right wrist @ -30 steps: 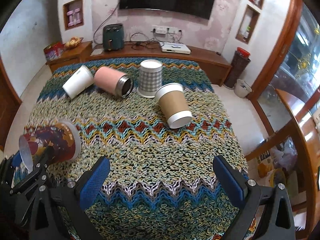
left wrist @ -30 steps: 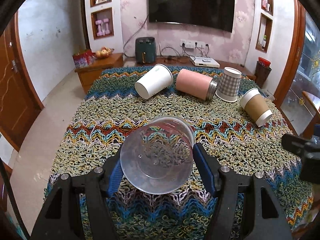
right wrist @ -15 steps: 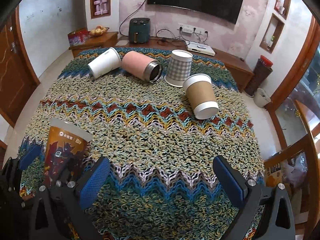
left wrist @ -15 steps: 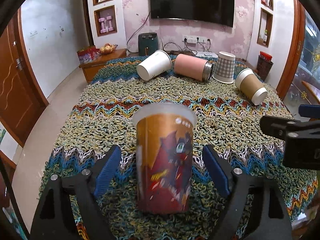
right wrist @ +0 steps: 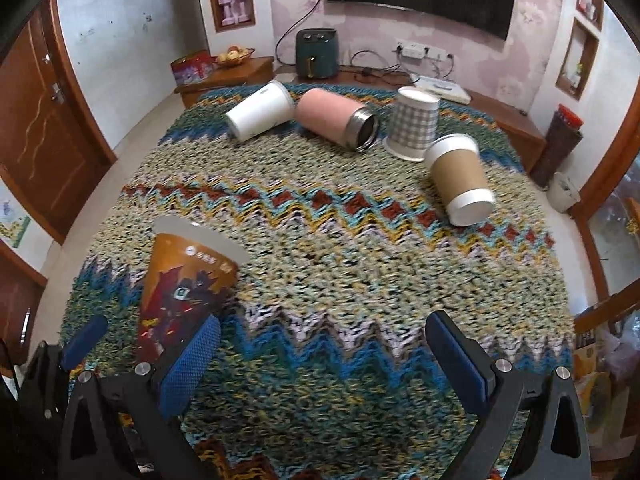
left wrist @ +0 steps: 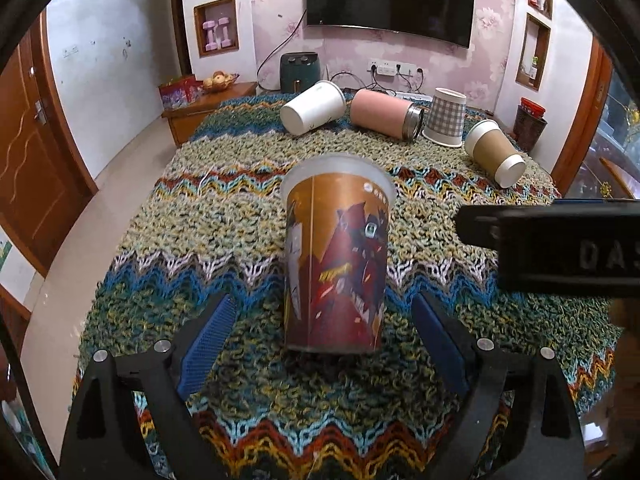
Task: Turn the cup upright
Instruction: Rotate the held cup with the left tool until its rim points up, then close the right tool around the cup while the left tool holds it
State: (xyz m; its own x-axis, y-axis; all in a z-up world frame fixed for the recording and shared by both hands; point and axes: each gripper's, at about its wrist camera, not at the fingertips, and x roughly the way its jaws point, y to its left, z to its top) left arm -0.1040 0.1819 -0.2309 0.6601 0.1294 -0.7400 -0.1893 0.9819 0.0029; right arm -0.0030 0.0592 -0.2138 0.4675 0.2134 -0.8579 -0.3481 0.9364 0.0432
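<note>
1. Left wrist view: the left gripper (left wrist: pixel 320 334) has its fingers (left wrist: pixel 208 336) spread wide. Neither pad touches the printed cup (left wrist: pixel 336 256), which stands between them at frame centre.
2. Printed cup: upright, wide rim on top, base resting on the knitted cloth (left wrist: pixel 240 216) that covers the table.
3. Right wrist view: the right gripper (right wrist: pixel 320 360) has its fingers (right wrist: pixel 456 356) open and holds nothing. The printed cup (right wrist: pixel 184 288) appears at lower left, beside the left finger.
4. Upper part of the frame: the white cup (right wrist: pixel 260 114), the pink tumbler (right wrist: pixel 336 122) and the brown sleeved cup (right wrist: pixel 460 178) lie on their sides. The checked cup (right wrist: pixel 414 124) stands rim down.
5. Progress, as a judgement: one cup is upright and released. Four remain to be turned if the task covers every cup.
</note>
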